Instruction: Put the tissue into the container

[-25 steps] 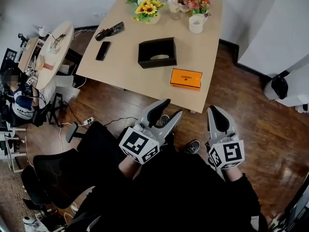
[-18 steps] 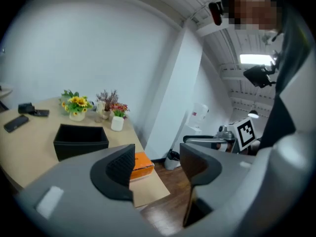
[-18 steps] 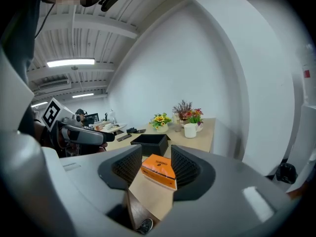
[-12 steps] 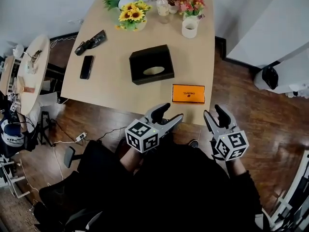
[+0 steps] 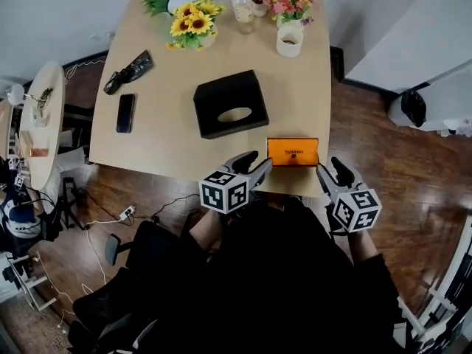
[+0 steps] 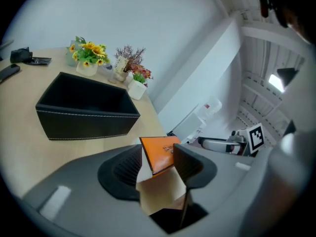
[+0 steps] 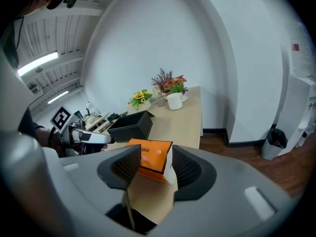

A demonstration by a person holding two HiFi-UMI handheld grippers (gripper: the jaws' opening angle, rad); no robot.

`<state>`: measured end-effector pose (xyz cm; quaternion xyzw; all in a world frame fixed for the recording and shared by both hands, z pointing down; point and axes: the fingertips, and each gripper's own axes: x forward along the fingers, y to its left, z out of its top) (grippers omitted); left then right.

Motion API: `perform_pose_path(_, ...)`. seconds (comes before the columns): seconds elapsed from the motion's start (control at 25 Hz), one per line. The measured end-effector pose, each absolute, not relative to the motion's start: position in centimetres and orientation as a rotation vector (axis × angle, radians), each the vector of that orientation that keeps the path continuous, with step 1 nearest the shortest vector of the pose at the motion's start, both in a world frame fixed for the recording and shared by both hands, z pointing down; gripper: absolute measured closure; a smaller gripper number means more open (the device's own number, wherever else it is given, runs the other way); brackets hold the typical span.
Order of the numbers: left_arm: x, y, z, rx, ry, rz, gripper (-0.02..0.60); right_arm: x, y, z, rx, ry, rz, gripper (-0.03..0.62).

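The orange tissue box (image 5: 293,152) lies at the near edge of the table (image 5: 162,139), apart from the black container (image 5: 231,103), which stands toward the middle. The left gripper (image 5: 256,164) is set at the box's left end and the right gripper (image 5: 333,172) at its right end. In each gripper view the box is seen between the jaws, yet no pad is seen pressing on it. Both pairs of jaws are closing, the left at a middling gap, the right wide. For a sound grip, the box would best be seated deeper between the pads before closure, and both ends taken evenly, so that it is not skewed or nudged off the edge. It should then be lifted level and lined up with the container's hollow before it is lowered
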<state>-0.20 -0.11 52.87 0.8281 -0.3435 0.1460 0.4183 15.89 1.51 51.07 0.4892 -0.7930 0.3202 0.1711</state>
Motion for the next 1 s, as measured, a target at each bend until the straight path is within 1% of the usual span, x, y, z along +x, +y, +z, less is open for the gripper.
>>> perform_pose_path(0.04, -0.1, -0.6, 53.4, 2.051, -0.878, 0.365, 0.397, 15.8, 1.2, 51.7, 1.354, -2.257, 0.934, 0.395)
perform_pose_path(0.12, -0.2, -1.2, 54.3, 1.995, -0.925, 0.373, 0.352, 15.4, 0.8, 52.7, 1.273, -2.269, 0.967, 0.395)
perform_pose_path(0.16, -0.2, -1.3, 54.9, 1.969, -0.941, 0.386, 0.341, 15.2, 0.7, 53.1, 1.233, -2.274, 0.971, 0.395)
perform_pose_path(0.44, 1.2, -0.7, 57.4, 1.880, -0.885, 0.489, 0.339, 14.8, -0.5, 54.2, 1.118, -2.296, 0.972, 0.414)
perform_pose_path(0.56, 2.0, -0.5, 58.4, 1.863, -0.891, 0.526, 0.351, 15.6, -0.5, 54.5, 1.122, -2.286, 0.983, 0.422)
perform_pose_path(0.84, 2.1, -0.1, 58.0, 1.877, -0.879, 0.524, 0.419, 15.4, 0.0, 55.1, 1.111, -2.273, 1.005, 0.434)
perform_pose_path(1.0, 2.0, 0.1, 58.2, 1.889, -0.887, 0.554, 0.425, 14.9, 0.4, 55.9, 1.102, -2.252, 1.029, 0.441)
